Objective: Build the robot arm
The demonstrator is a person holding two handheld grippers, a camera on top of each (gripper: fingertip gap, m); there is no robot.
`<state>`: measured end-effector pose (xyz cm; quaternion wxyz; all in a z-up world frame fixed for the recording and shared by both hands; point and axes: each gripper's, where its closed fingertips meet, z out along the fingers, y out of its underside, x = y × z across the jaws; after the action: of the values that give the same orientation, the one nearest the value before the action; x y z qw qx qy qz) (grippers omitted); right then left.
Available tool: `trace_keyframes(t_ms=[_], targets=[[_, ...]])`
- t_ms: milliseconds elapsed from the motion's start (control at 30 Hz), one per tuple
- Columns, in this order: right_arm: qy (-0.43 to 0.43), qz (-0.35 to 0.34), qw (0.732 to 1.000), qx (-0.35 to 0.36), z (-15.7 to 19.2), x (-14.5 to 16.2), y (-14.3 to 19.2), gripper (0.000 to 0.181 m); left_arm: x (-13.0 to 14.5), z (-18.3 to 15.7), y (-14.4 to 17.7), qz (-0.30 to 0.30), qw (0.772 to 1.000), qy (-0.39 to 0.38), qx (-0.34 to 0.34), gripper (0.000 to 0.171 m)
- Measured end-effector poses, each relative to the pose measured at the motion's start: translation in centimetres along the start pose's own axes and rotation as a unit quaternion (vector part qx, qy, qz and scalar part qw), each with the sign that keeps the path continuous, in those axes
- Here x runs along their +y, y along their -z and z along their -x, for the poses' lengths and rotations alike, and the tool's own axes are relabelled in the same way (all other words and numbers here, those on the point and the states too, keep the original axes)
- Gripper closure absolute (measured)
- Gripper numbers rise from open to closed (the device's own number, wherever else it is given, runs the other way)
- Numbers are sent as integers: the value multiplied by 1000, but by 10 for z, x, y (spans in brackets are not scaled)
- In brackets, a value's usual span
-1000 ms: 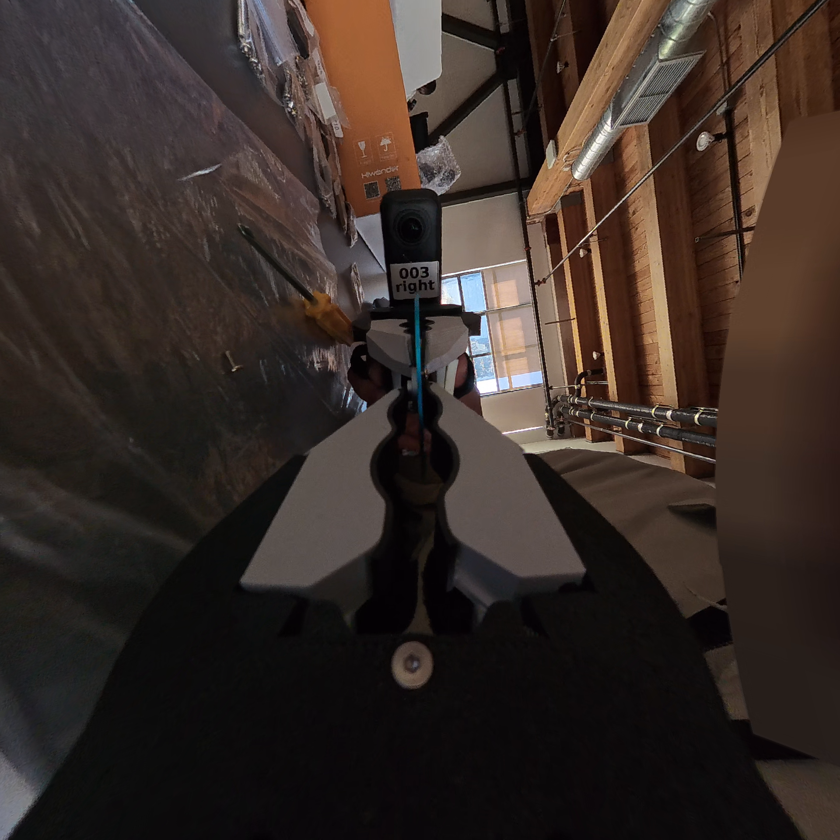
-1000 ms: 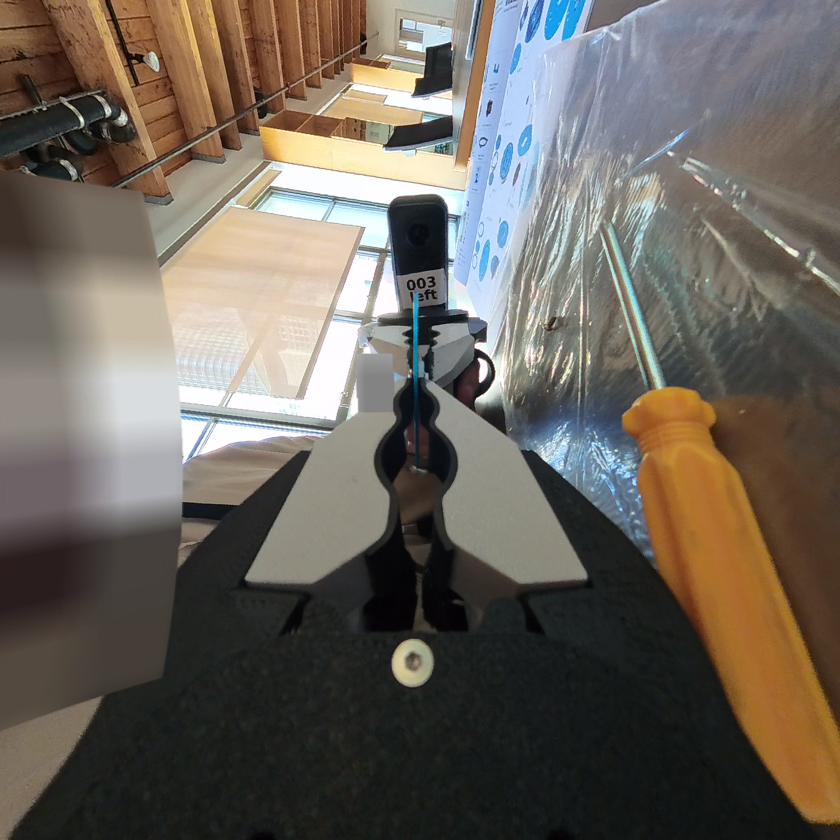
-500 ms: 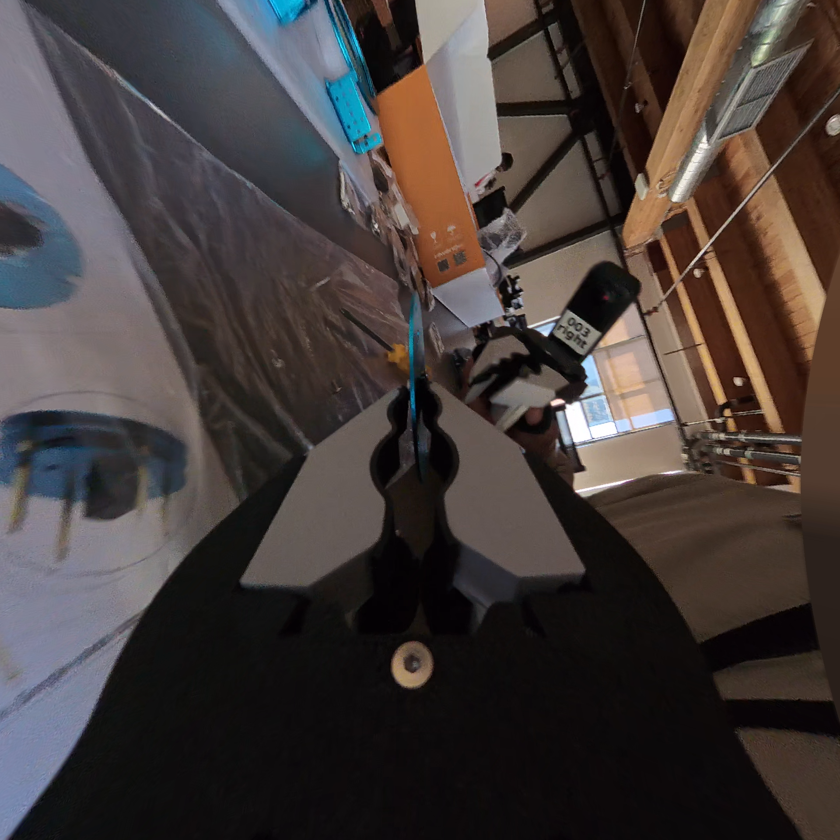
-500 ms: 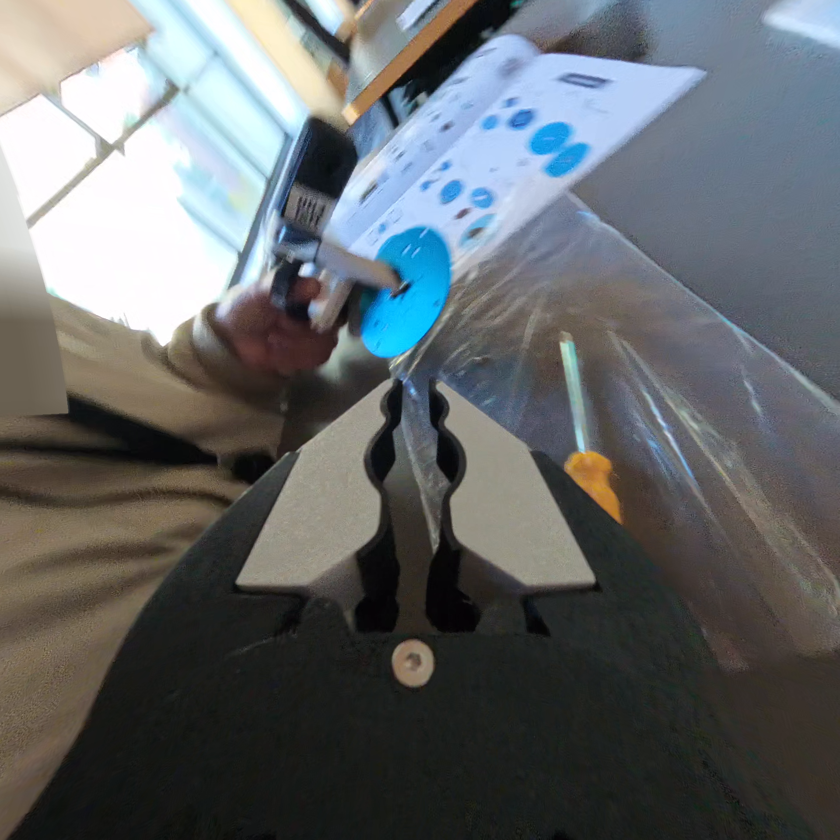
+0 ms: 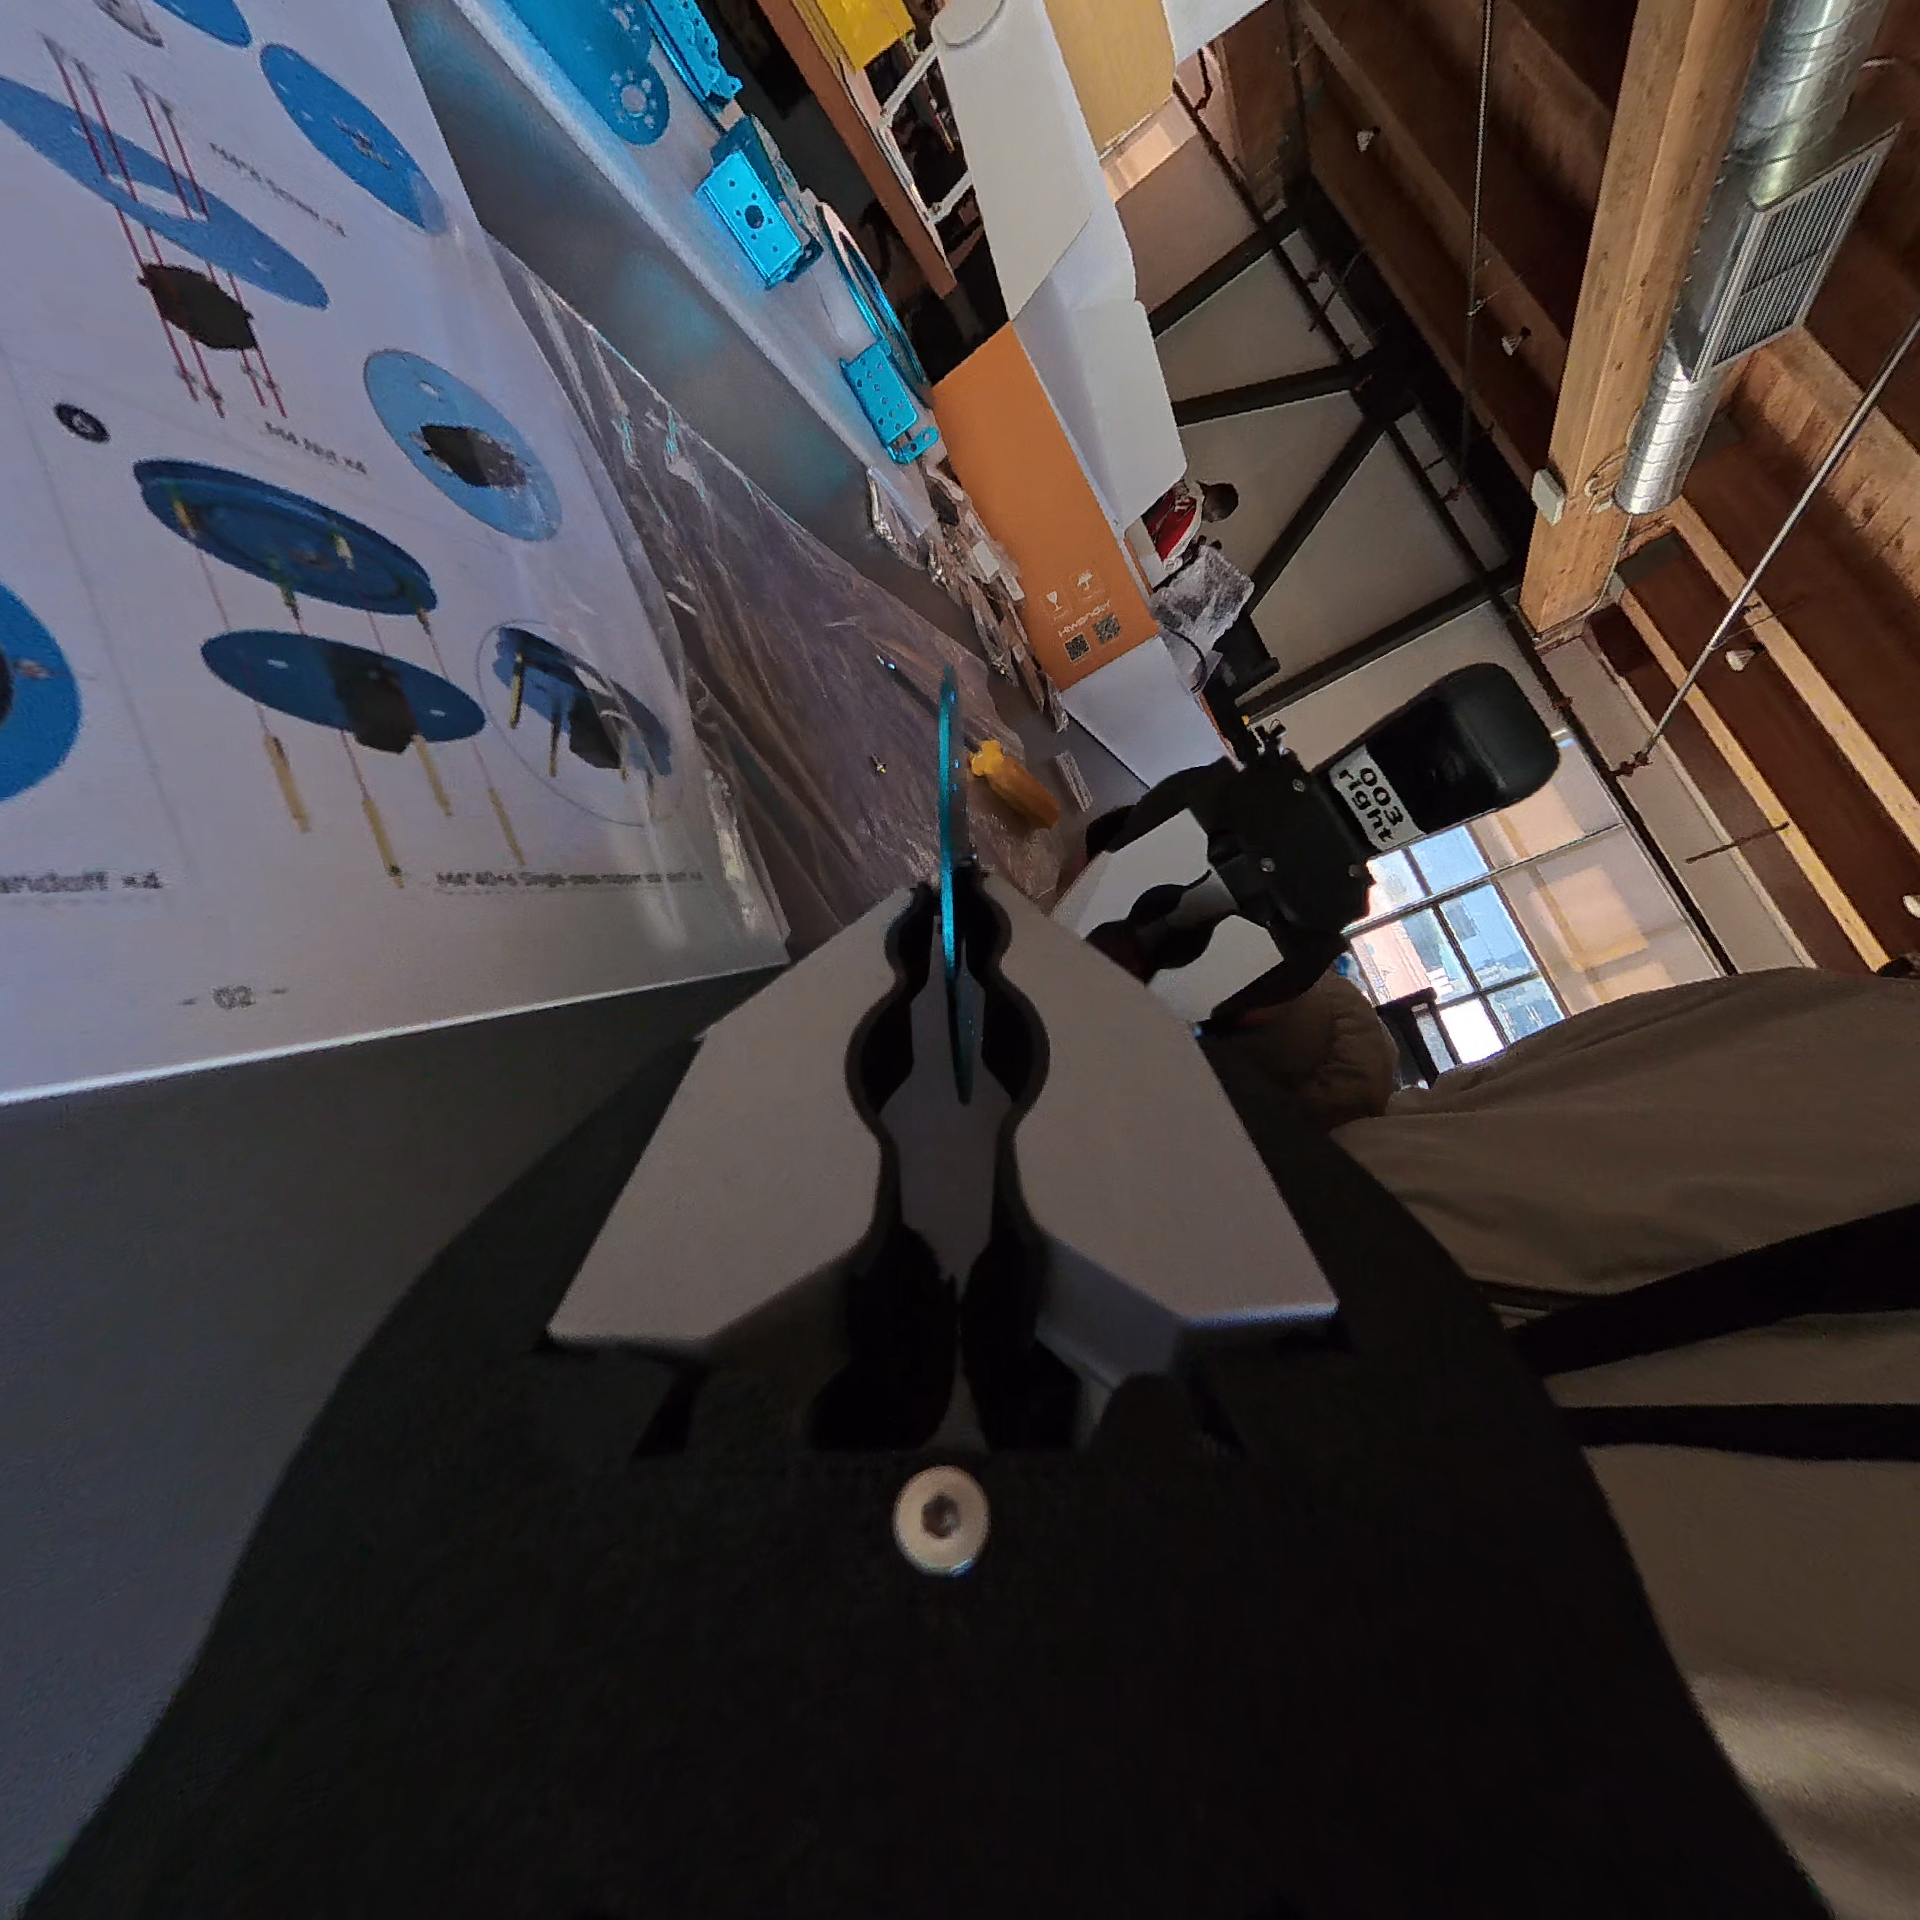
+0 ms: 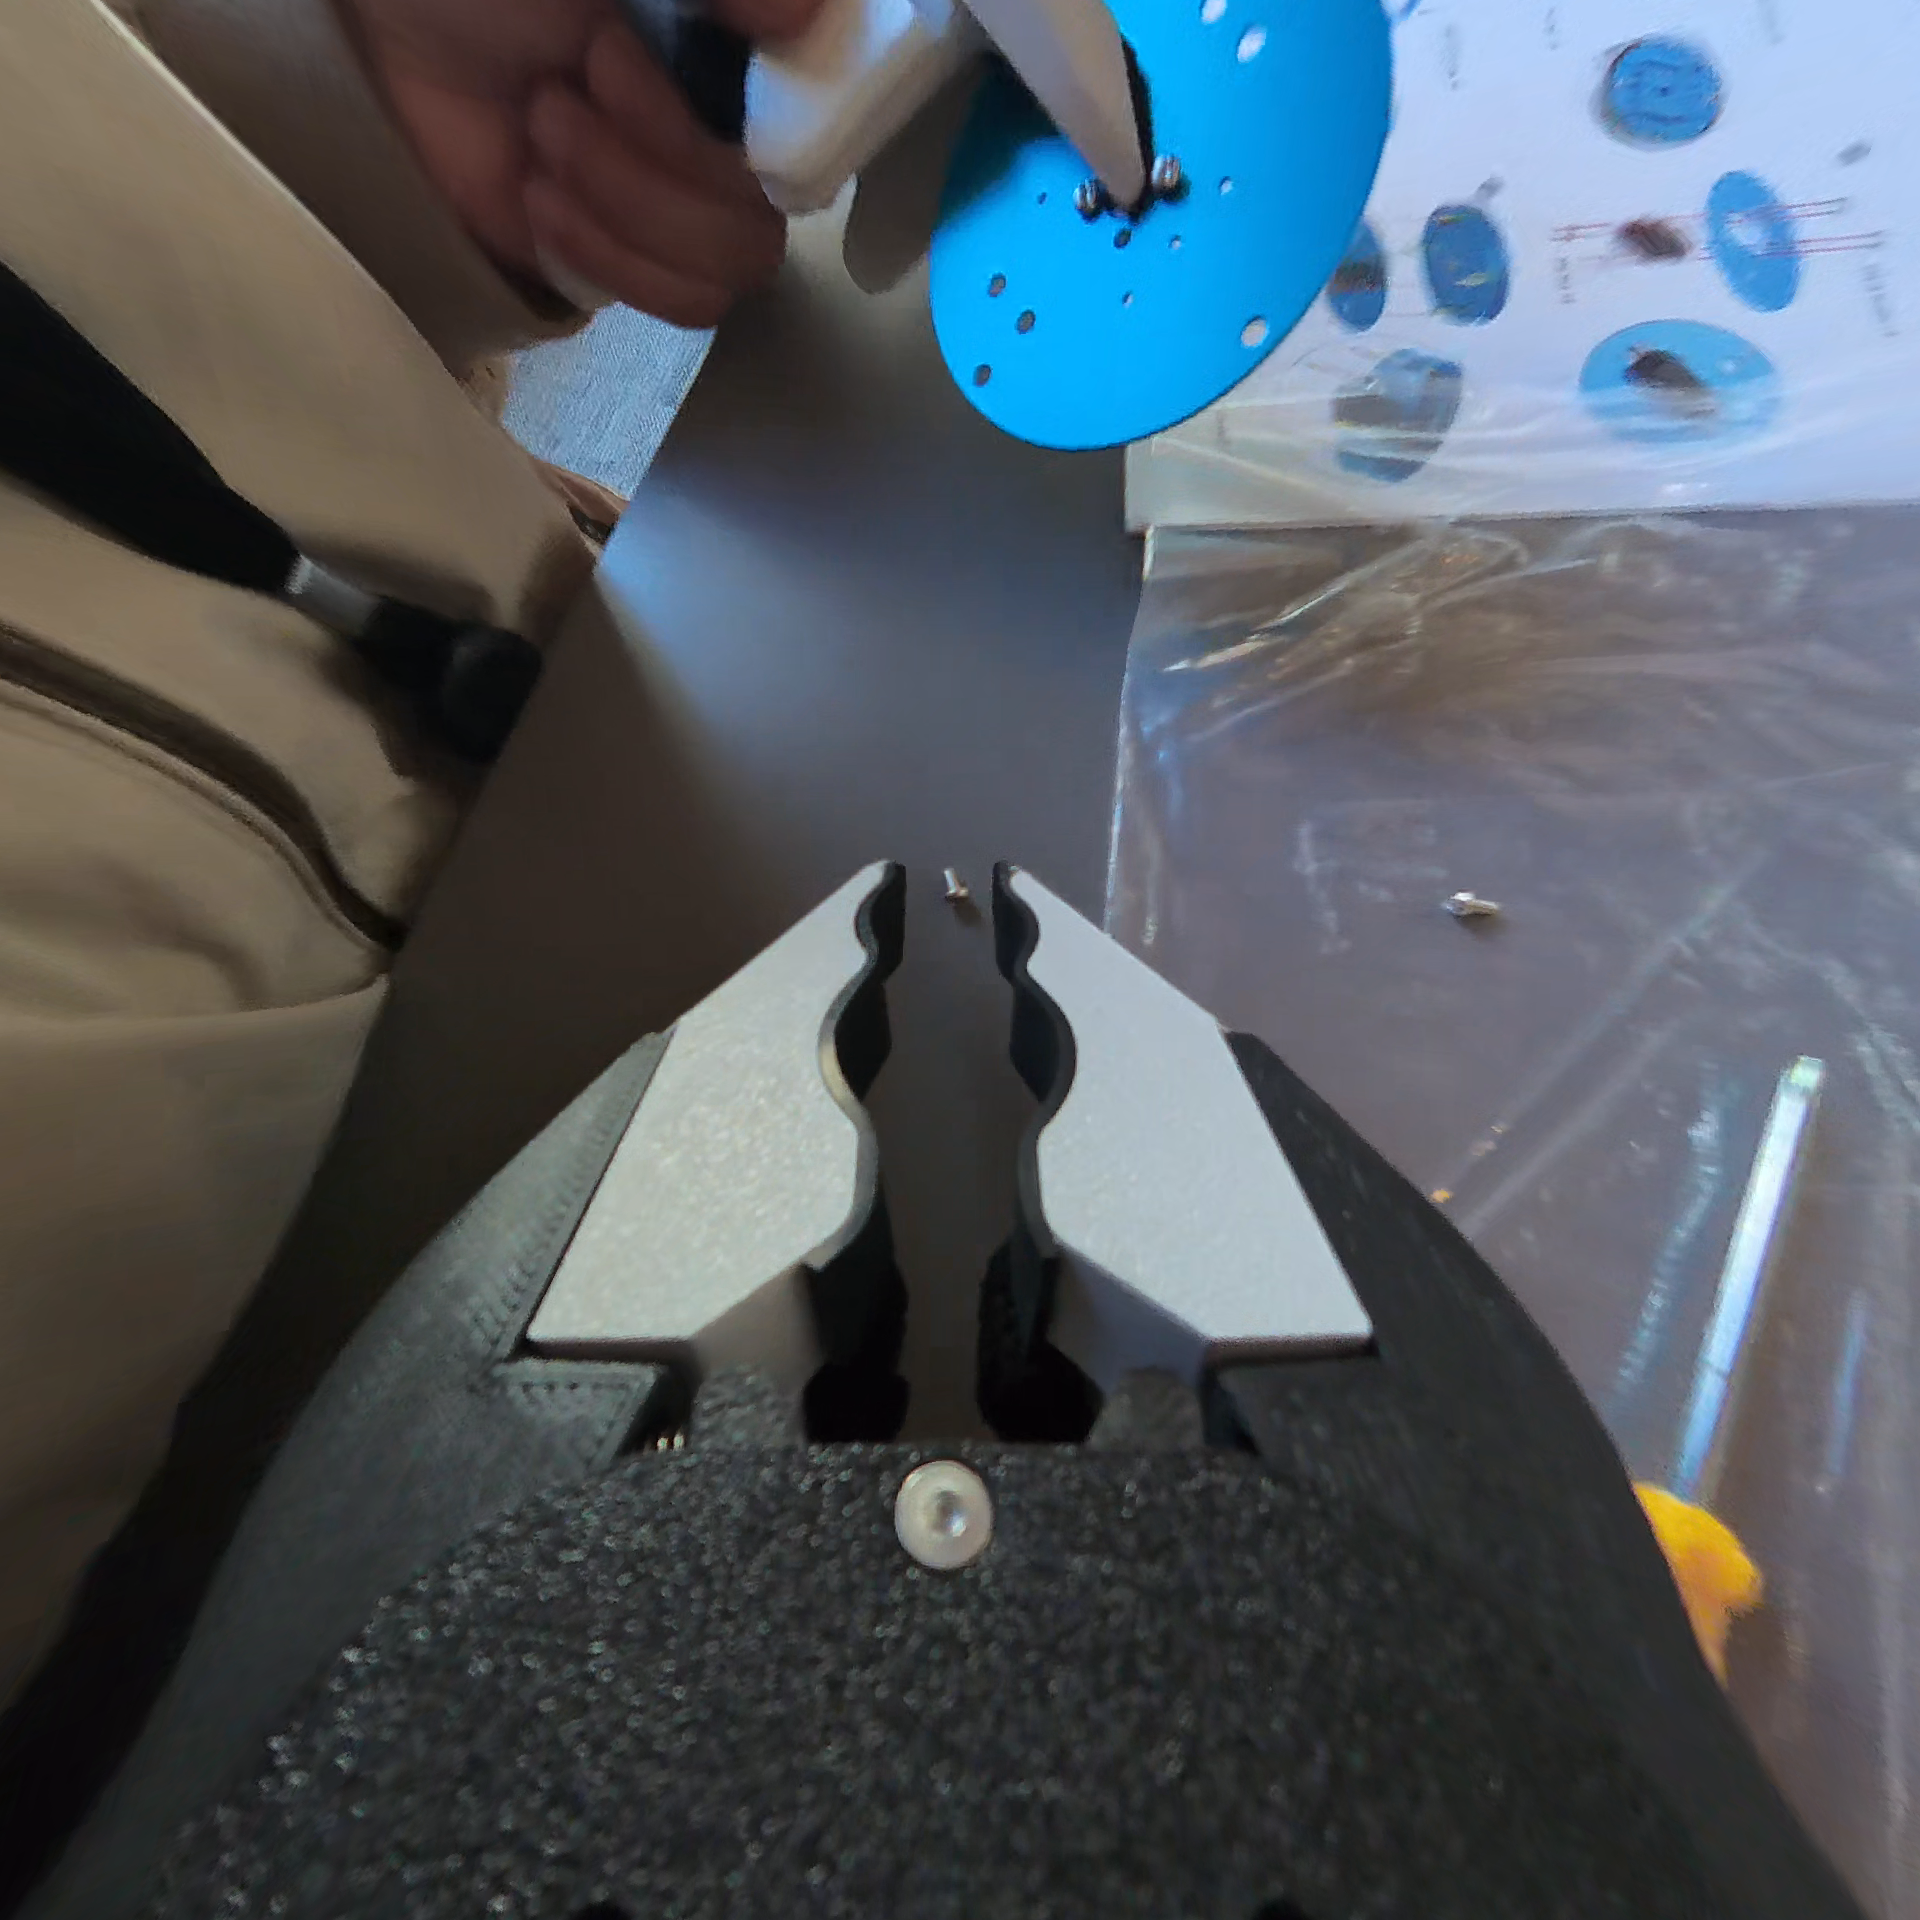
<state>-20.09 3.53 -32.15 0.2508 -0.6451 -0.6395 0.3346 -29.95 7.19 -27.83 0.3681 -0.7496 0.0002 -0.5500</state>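
Your left tongs (image 5: 951,894) are clamped on a thin blue disc (image 5: 948,790), which you see edge-on in the left wrist view, standing out past the tips toward 12 o'clock. In the right wrist view the same disc (image 6: 1164,229) hangs face-on at 12 o'clock above the dark surface (image 6: 862,644), drilled with many small holes and carrying two small screw heads near its middle, right where the left tongs (image 6: 1127,177) pinch it. Your hand (image 6: 623,177) grips that tool at 11 o'clock.

Your right tongs (image 6: 945,883) stand slightly apart with nothing between them. A small screw (image 6: 954,886) lies on the surface just off their tips, in line with the gap. A second screw (image 6: 1470,906) lies at 2 o'clock on a sheet of clear plastic film (image 6: 1507,790) spread over the surface. A yellow-handled screwdriver (image 6: 1704,1455) rests on that film at 4 o'clock, its shaft pointing away from you.

A printed instruction sheet (image 6: 1662,260) with blue disc drawings lies at 1 o'clock, partly under the film. In the left wrist view that sheet (image 5: 260,520) fills 10 o'clock, the screwdriver (image 5: 1003,784) lies just past the disc, and your right tongs (image 5: 1164,914) show at 2 o'clock.
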Motion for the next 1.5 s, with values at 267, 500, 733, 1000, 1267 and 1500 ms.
trace_keyframes(t_ms=[267,500,733,1000,1267,1500], targets=[[12,17,1000,-2,-1,7,-8,170,11,-9,-7,6,1000,5,18,166],[5,4,1000,19,1,0,-10,169,5,-8,-4,-8,1000,3,4,166],[-96,-13,990,106,-44,-14,11,159,-5,0,5,-23,999,-13,-25,166],[31,93,987,123,-17,-6,-18,171,-9,4,10,-25,999,-14,-24,166],[79,144,986,-12,-10,3,10,167,-7,1,8,-12,1000,-9,-2,166],[222,85,958,-162,-19,2,9,163,-14,-5,9,-21,1000,-20,4,166]])
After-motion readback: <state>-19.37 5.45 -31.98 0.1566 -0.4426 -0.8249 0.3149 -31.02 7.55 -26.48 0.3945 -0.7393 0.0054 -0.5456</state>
